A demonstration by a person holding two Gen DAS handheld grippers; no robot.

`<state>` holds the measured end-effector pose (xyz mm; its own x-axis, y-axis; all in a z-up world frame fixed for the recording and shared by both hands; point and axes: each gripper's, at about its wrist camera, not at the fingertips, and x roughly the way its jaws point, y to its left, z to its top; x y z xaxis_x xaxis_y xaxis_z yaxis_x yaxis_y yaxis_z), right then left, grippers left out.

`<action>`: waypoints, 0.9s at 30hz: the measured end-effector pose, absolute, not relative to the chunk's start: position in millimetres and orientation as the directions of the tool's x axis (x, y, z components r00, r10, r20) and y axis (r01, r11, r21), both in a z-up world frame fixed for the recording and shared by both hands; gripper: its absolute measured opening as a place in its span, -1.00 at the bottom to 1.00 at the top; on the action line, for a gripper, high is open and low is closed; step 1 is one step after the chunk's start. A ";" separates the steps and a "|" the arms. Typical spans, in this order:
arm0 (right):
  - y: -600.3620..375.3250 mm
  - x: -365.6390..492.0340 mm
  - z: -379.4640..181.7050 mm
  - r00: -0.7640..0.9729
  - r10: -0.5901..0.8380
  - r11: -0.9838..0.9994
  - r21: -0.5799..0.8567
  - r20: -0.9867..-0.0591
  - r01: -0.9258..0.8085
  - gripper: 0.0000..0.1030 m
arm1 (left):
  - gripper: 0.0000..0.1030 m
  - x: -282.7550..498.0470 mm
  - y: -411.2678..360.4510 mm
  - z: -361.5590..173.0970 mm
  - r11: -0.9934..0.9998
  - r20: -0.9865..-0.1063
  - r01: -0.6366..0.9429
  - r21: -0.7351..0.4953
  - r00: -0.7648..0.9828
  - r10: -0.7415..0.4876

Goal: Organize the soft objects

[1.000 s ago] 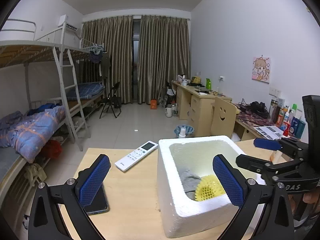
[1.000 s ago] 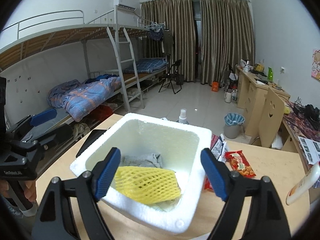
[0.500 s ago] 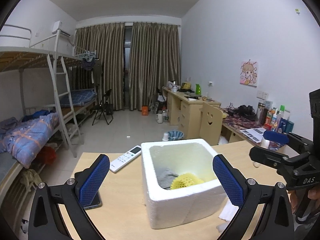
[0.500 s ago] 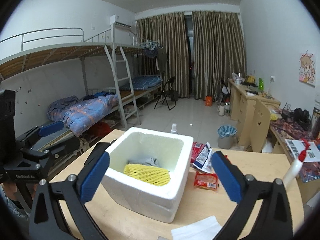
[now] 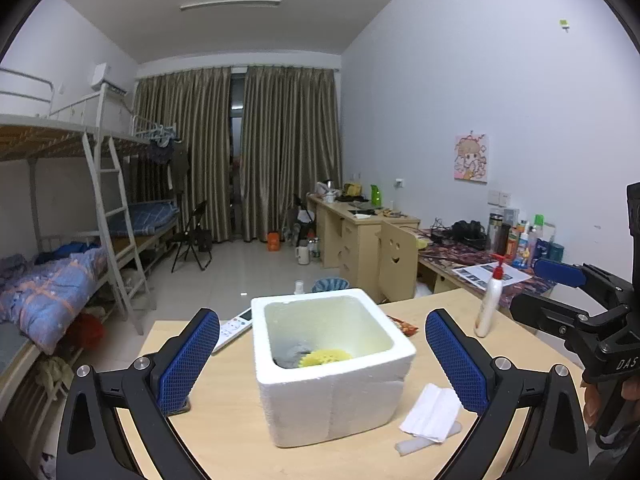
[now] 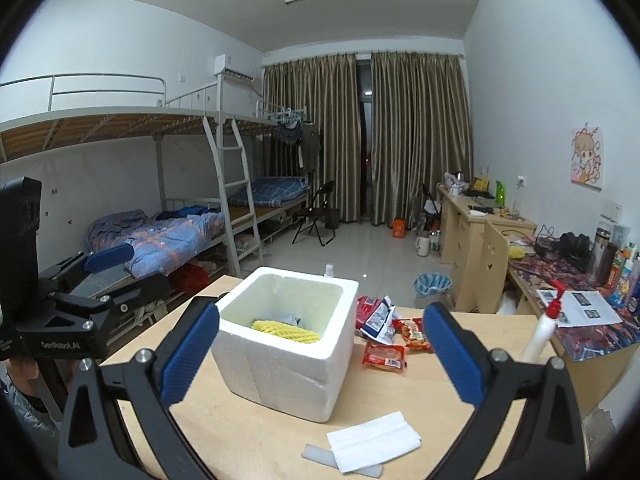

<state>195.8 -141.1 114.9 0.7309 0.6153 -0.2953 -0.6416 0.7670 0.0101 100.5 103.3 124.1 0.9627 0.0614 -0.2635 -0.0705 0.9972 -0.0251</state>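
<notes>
A white foam box [image 5: 332, 372] stands on the wooden table [image 5: 224, 448]; it also shows in the right wrist view [image 6: 286, 354]. Inside lie a yellow foam net [image 6: 286, 330] and a grey cloth [image 5: 290, 354]. The net also shows in the left wrist view [image 5: 326, 358]. My left gripper [image 5: 322, 360] is open and empty, held back from the box on its near side. My right gripper [image 6: 316, 356] is open and empty, also back from the box. A folded white tissue [image 6: 374, 446] lies on the table in front of the box.
Red snack packets [image 6: 394, 340] lie right of the box. A white pump bottle [image 6: 540, 334] stands near the table's right edge. A remote control [image 5: 234, 328] and a dark phone [image 5: 178, 406] lie left of the box. A clear plastic strip [image 5: 426, 440] sits under the tissue.
Both grippers have pulled up and back from the box, which now looks smaller and farther away. The tissue and pump bottle have come into view.
</notes>
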 end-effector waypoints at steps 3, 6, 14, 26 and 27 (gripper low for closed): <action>-150.5 188.6 116.1 0.742 0.609 0.774 0.008 -0.281 -0.633 1.00 | 1.00 90.3 93.5 126.0 0.998 -0.254 -0.056 -0.015 0.966 0.050; -157.4 181.1 115.8 0.751 0.604 0.781 0.008 -0.267 -0.625 1.00 | 1.00 80.9 82.9 126.9 0.999 -0.244 -0.039 -0.008 0.969 0.036; -175.4 166.0 110.9 0.775 0.585 0.798 0.001 -0.240 -0.602 1.00 | 1.00 63.6 63.1 121.3 1.000 -0.229 0.004 -0.018 0.973 -0.008; -199.1 156.6 90.1 0.801 0.563 0.822 0.036 -0.205 -0.569 1.00 | 1.00 45.9 51.6 93.3 0.997 -0.169 0.043 -0.064 0.984 -0.053; -201.6 156.0 89.1 0.802 0.563 0.823 0.043 -0.199 -0.567 1.00 | 1.00 44.4 51.7 90.4 0.996 -0.167 0.047 -0.072 0.984 -0.059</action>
<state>156.0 -201.6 89.1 0.8022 0.5627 -0.1995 -0.5666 0.8229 0.0426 44.4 51.7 90.4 0.9842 -0.0585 -0.1673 0.0469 0.9963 -0.0724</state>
